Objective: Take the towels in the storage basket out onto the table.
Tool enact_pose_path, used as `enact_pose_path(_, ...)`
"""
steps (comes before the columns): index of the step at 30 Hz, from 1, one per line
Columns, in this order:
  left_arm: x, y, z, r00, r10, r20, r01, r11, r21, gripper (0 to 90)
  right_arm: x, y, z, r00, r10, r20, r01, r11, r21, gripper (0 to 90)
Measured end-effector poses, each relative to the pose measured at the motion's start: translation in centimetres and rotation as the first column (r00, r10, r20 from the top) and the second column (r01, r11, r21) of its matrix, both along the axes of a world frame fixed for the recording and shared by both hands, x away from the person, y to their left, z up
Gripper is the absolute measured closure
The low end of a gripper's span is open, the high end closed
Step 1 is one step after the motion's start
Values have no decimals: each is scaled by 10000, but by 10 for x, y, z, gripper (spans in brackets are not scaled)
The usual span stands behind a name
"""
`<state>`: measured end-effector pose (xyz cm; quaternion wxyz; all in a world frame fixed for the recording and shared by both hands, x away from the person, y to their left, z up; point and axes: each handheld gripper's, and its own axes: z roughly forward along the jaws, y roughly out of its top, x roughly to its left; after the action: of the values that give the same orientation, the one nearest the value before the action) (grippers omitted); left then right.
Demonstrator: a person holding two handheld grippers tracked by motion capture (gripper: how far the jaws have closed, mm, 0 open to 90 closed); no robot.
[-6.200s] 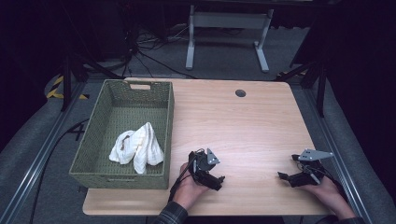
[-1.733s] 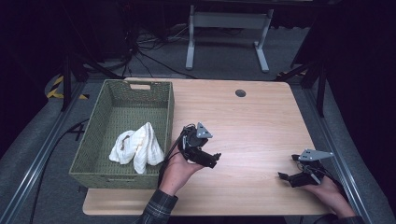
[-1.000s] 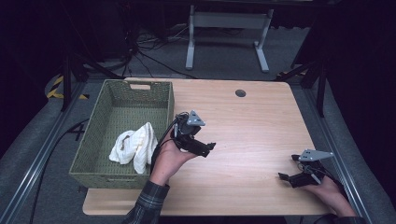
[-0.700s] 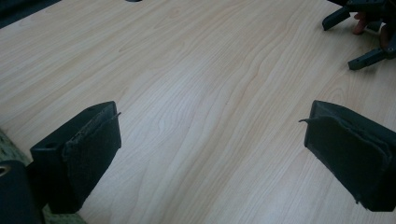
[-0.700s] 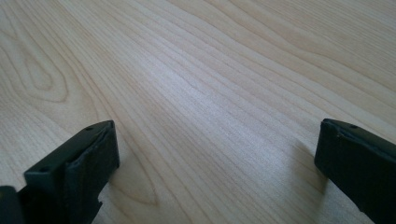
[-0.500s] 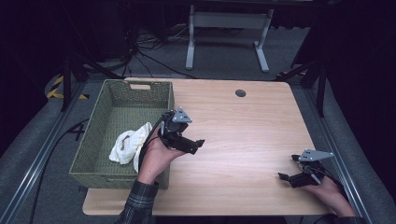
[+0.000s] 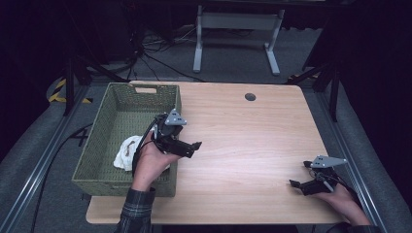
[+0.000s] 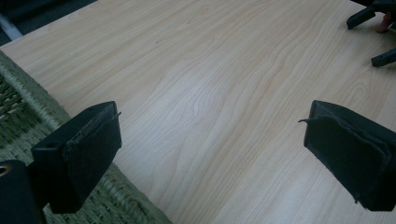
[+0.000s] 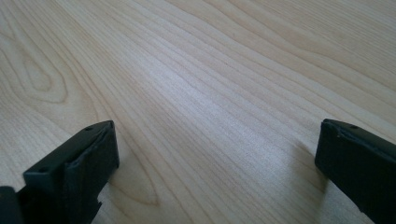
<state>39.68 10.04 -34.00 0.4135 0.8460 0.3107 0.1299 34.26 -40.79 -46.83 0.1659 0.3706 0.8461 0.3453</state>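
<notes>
The wooden surface (image 7: 243, 141) stretches ahead of both my tools. The green woven basket (image 7: 104, 141) sits under and behind my left tool (image 7: 187, 145), which hangs above its near rim, jaws spread wide and empty. The white cloth (image 7: 125, 153) lies in the basket just behind that tool. My right tool (image 7: 296, 184) rests on the surface, jaws apart, holding nothing.

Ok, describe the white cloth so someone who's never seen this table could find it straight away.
Start at the wooden table and look to its left edge, where a green woven basket sits. The white cloth lies crumpled on the basket's floor at the near end, partly hidden behind the left gripper. It is the one soft, pale thing there, and nothing else lies in the basket.
</notes>
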Motion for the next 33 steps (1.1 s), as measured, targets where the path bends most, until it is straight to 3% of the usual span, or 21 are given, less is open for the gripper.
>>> enact_pose_path(8, 1, 20, -1, 9989, 434, -179, -437, 9990, -130, 50, 0, 0, 0, 10000, 37, 2, -37, 10000, 21, 0)
enact_pose_path(16, 1, 42, 2, 9954, 952, -52, -952, 9954, -52, 52, 0, -1, 0, 10000, 78, 4, -78, 10000, 25, 0)
enact_pose_path(21, -1, 59, 1, 9882, 1529, -95, -1530, 9881, -159, 56, 0, -1, 0, 10000, 77, 4, -77, 10000, 28, 1)
enact_pose_path(25, -1, 67, -1, 9837, 1797, -57, -1797, 9837, -3, 60, 0, -1, 0, 10000, 83, 3, -83, 10000, 28, 1)
enact_pose_path(29, 0, 73, -10, 9788, 2032, -261, -2031, 9791, 58, 62, 0, -1, 0, 10000, 82, 0, -82, 10000, 25, 1)
enact_pose_path(33, 7, 78, -21, 9725, 2295, -391, -2280, 9729, 393, 62, -1, -1, 0, 10000, 96, 3, -96, 10000, 16, 1)
